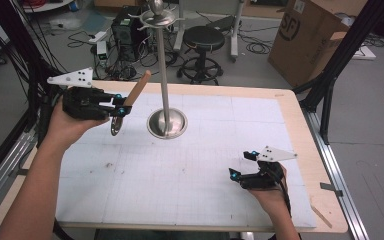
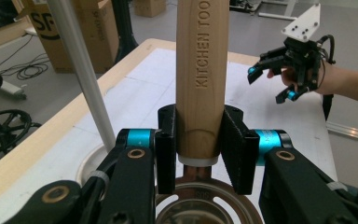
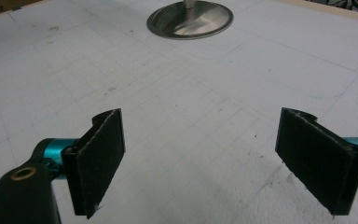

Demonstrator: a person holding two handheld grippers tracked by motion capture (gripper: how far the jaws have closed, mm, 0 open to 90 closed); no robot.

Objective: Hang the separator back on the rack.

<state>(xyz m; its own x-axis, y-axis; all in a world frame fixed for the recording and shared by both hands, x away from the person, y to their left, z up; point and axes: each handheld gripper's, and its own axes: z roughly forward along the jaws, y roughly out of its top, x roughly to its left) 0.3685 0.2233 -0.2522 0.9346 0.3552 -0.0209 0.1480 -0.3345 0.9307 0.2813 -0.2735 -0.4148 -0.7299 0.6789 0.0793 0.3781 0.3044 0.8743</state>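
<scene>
The left gripper [image 1: 122,110] at nine o'clock of the stand [image 1: 166,123] clamps a wooden handle [image 2: 199,79]. The right gripper [image 1: 242,165], at four o'clock, has jaws wide.

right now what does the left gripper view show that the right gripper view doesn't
Left gripper view: the left hand-held gripper shut on a wooden handle stamped KITCHEN TOO, a metal tool head below it, the stand's pole, and the right hand-held gripper farther off, open. Right gripper view: its own two pads wide apart over bare mat, and the stand's whole round base. Both share the white gridded mat and part of that base.
</scene>
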